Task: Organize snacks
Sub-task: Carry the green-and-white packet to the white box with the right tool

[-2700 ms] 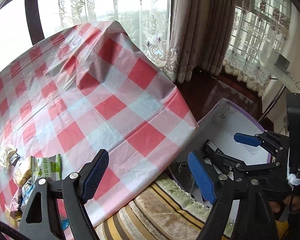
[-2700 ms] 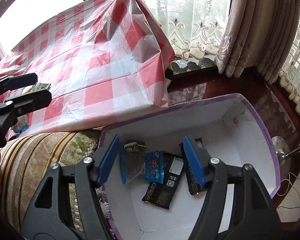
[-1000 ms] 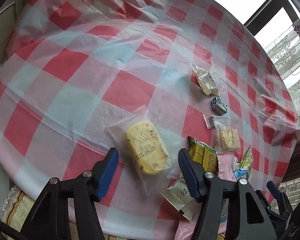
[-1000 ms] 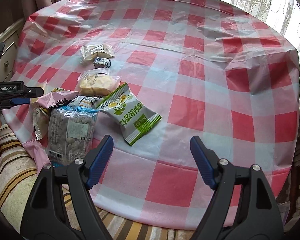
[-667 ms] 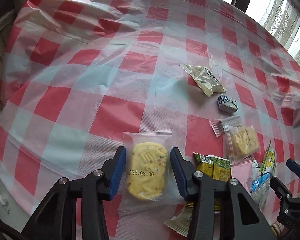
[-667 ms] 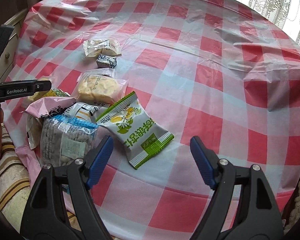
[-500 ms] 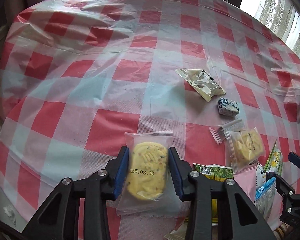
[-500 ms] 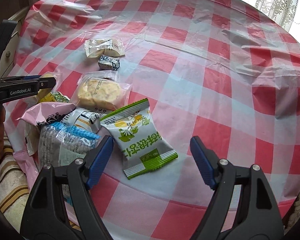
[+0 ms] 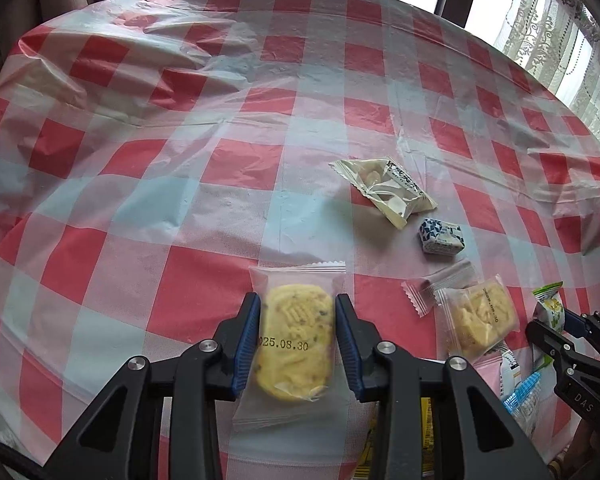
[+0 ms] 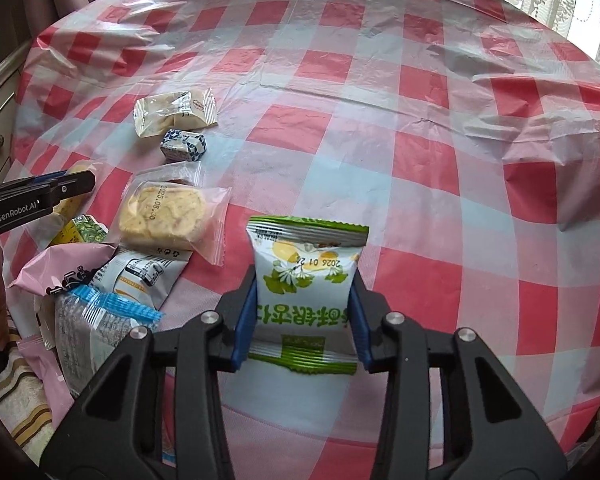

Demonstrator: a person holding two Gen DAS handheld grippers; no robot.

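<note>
Two grippers are each clamping a snack on the checked tablecloth (image 9: 204, 200).

Between its blue pads, the left gripper (image 9: 296, 336) is pinching a clear-wrapped yellow cookie (image 9: 294, 344), its jaws having just been closing on it; ahead and to its right are lying a beige packet (image 9: 384, 190), a small blue-white candy (image 9: 440, 236) and a second wrapped cookie (image 9: 476, 320). The right gripper (image 10: 302, 320) is squeezing a green-and-white snack bag (image 10: 306, 284), jaws just closed onto it, with a pile of packets (image 10: 100, 292) lying to its left.

The bench (image 10: 420, 128), under red-checked plastic, carries a beige packet (image 10: 174, 113) at ten o'clock, a blue-white cube (image 10: 183, 144) and a wrapped cake (image 10: 168, 216) beneath it.
</note>
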